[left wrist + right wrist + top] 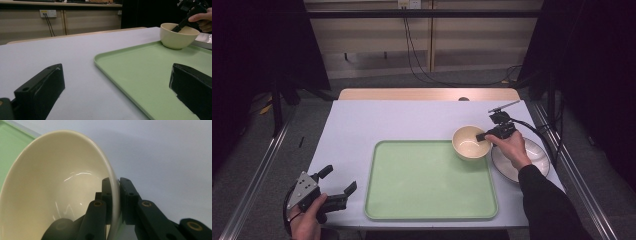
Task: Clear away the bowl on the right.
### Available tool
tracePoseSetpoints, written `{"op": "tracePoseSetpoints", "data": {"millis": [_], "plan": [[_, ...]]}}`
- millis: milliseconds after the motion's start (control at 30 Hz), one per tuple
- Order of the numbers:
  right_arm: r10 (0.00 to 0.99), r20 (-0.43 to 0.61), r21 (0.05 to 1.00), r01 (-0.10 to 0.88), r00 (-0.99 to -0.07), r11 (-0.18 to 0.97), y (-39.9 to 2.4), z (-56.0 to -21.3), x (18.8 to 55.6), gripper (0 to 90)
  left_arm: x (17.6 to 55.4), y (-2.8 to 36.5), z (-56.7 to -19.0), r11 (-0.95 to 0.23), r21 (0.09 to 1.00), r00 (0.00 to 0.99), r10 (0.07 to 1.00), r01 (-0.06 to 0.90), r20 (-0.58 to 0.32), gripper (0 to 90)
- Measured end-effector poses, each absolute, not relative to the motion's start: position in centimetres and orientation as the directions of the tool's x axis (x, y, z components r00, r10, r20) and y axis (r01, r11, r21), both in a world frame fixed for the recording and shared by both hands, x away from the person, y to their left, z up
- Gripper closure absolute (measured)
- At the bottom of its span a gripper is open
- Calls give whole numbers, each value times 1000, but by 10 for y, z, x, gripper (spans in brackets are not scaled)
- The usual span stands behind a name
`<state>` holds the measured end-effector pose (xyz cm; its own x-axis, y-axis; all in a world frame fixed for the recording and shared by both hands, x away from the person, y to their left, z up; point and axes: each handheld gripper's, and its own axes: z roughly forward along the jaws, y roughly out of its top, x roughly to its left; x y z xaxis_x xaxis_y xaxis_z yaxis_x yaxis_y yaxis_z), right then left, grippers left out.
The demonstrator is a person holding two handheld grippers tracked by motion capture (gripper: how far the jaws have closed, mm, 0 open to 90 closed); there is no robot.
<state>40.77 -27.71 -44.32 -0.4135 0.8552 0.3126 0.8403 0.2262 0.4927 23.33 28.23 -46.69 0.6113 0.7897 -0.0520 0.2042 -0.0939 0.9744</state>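
— What sits around the cream bowl (471,142)?
— It rests at the green tray's (430,210) far right corner, a white plate (539,153) just beside it on the right.
— And the hands?
— The right gripper (486,135) pinches the bowl's rim, one jaw inside. The left gripper (338,184) rests near left, jaws spread, holding nothing.

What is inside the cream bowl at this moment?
One jaw of the right gripper, which pinches the rim of the bowl; otherwise bare glazed wall. The jaw covers part of the bottom in the right gripper view.

open tray (412,185), bowl (468,145) crowding plate (539,155)
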Motion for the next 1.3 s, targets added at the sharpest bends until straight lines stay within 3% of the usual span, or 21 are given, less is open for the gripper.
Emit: {"op": "tracePoseSetpoints", "data": {"millis": [733, 1033, 1167, 1300], "plan": [[862, 300, 470, 850, -409, 239, -277, -448, 406, 840, 233, 282, -467, -93, 975, 612, 789, 203, -52, 1], [850, 315, 518, 827, -421, 218, -282, -452, 403, 828, 233, 282, -467, -93, 974, 615, 787, 206, -55, 1], [843, 305, 547, 806, -443, 226, -283, -452, 402, 796, 233, 282, -467, -94, 974, 615, 787, 206, -54, 1], [848, 290, 558, 798, -443, 227, -283, -454, 401, 654, 233, 282, -467, -94, 974, 614, 787, 206, -54, 1]]}}
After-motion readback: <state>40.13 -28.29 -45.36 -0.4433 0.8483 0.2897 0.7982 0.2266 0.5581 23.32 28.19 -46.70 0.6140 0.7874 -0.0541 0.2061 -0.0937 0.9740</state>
